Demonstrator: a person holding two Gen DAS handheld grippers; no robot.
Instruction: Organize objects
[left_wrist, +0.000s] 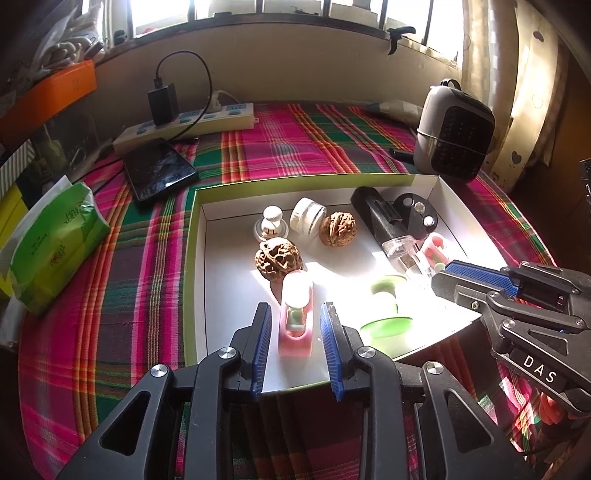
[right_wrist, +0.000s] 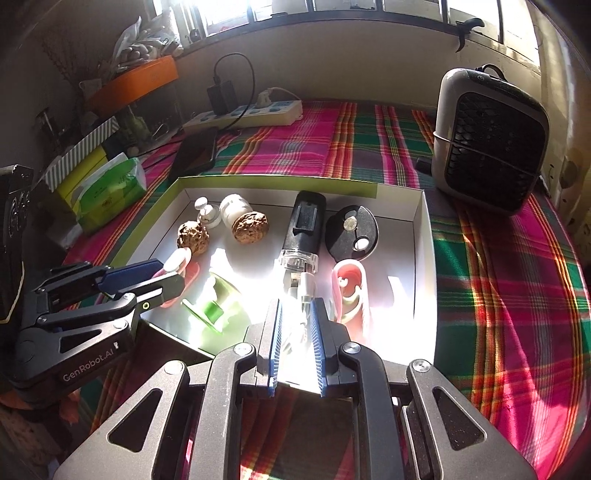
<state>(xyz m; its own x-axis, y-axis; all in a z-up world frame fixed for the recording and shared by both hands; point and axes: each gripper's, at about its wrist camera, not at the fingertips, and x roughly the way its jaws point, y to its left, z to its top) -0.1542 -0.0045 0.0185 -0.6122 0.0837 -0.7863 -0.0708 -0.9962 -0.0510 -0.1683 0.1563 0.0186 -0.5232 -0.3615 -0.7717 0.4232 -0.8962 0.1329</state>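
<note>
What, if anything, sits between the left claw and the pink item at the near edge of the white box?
Nothing visible does. The left claw is open, and the pink item already lies between its blue pads, inside the white box. The nearest neighbours, a walnut beyond it and a green spool to its right, lie outside that gap.

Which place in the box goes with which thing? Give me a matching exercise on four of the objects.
Things:
1. pink dispenser
2. green spool
3. black round disc
4. white mushroom figure

Places:
a. far right corner of the white box
b. between the open fingers of the left tool
c. far left part, beside a white jar
d. near edge, in the bright sun patch

Pairs: 1-b, 2-d, 3-a, 4-c
</note>
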